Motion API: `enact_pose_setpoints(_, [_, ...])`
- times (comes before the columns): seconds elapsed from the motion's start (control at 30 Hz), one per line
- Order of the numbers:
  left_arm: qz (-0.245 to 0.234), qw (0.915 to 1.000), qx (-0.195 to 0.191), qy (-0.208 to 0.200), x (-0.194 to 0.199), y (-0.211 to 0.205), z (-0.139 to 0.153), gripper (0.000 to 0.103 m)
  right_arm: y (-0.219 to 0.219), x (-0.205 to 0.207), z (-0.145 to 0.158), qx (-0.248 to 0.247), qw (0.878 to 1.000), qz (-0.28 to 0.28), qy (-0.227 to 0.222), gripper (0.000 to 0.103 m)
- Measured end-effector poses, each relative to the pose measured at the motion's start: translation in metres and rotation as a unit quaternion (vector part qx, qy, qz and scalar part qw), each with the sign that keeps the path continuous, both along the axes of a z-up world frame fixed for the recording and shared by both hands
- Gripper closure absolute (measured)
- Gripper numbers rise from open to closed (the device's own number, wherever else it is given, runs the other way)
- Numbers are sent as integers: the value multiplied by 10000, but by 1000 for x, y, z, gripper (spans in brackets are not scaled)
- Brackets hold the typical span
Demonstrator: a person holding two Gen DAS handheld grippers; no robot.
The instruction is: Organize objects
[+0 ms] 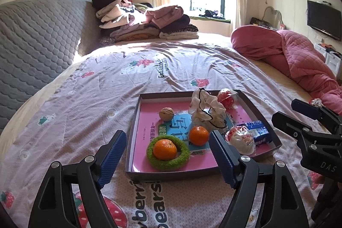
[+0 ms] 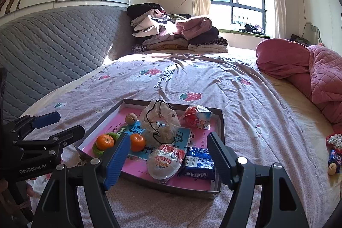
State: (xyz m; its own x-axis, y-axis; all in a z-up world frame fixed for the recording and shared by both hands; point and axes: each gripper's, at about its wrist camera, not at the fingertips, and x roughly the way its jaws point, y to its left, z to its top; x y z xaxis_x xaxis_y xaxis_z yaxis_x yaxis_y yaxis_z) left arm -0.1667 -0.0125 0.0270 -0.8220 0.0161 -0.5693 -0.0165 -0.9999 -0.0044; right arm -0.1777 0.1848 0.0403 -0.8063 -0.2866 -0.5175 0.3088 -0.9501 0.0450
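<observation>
A shallow grey cardboard tray (image 1: 259,114) with a pink printed floor sits on a bed's strawberry-print lilac bedsheet (image 1: 85,104), holding seven things: two small orange tangerines — one (image 1: 165,149) nested inside a fuzzy green ring-shaped scrunchie (image 1: 183,155), the other (image 1: 198,135) loose just beside it — one brown walnut (image 1: 166,113), one cream fabric scrunchie with black cord (image 1: 208,112), two clear-wrapped red-and-white round snacks (image 1: 240,139) (image 1: 227,97) and one blue foil biscuit packet (image 1: 258,132). The packet and the nearer wrapped snack lie against the tray's right wall; the second wrapped snack sits in the far right corner. Open sheet surrounds the tray on all sides, widest toward the grey quilted headboard (image 1: 38,40). A rumpled pink quilted blanket (image 1: 299,53) lies well apart on the right, a stack of folded clothes (image 1: 145,21) by the window. In the right wrist view, a few small items (image 2: 334,153) lie on the sheet at the far right edge, too small to name. The left gripper (image 1: 167,158) hangs over the tray's near edge, angled downward, blue-padded jaws spread wide and empty. The right gripper (image 2: 168,160) hangs beside it — likewise tilted down, jaws wide, gripping nothing.
</observation>
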Motion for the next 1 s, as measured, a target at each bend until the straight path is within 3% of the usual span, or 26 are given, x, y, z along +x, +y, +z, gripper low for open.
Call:
enact_pose_setpoints(0.5, [302, 9991, -199, 236, 22, -3, 16, 22, 16, 24, 19, -138, 9993, -243, 238, 30])
enact_pose_setpoints(1.0, [265, 9994, 30, 200, 52, -13, 22, 22, 25, 57, 24, -195, 9984, -473, 220, 30])
